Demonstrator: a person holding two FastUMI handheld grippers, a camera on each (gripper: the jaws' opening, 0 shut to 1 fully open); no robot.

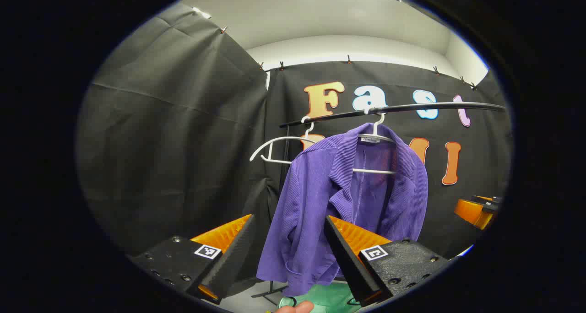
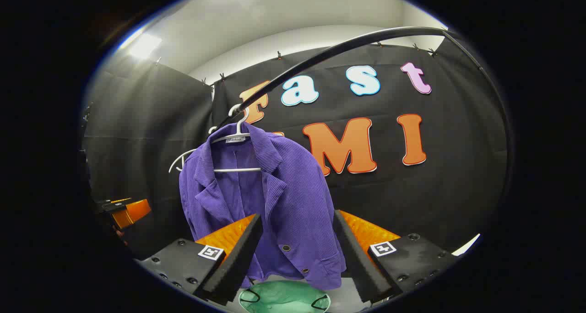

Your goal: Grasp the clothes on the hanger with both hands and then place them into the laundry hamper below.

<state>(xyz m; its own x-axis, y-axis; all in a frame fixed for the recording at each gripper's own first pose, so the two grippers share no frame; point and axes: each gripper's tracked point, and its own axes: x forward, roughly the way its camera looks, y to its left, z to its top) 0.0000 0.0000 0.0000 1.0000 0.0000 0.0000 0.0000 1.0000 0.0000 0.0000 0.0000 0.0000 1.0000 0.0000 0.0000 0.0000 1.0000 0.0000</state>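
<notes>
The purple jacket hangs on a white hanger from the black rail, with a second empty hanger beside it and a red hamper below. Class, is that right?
One thing is wrong: the hamper below the purple jacket is green, not red, as the right gripper view shows. The white hanger, black rail and empty hanger are as stated.

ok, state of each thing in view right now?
Purple jacket: hanging on a white hanger, open at the front, ungrasped.
Spare hanger: empty, on the rail.
Green hamper: below the jacket, open.
Left gripper: jaws open, short of the jacket.
Right gripper: jaws open, holding nothing.
</notes>
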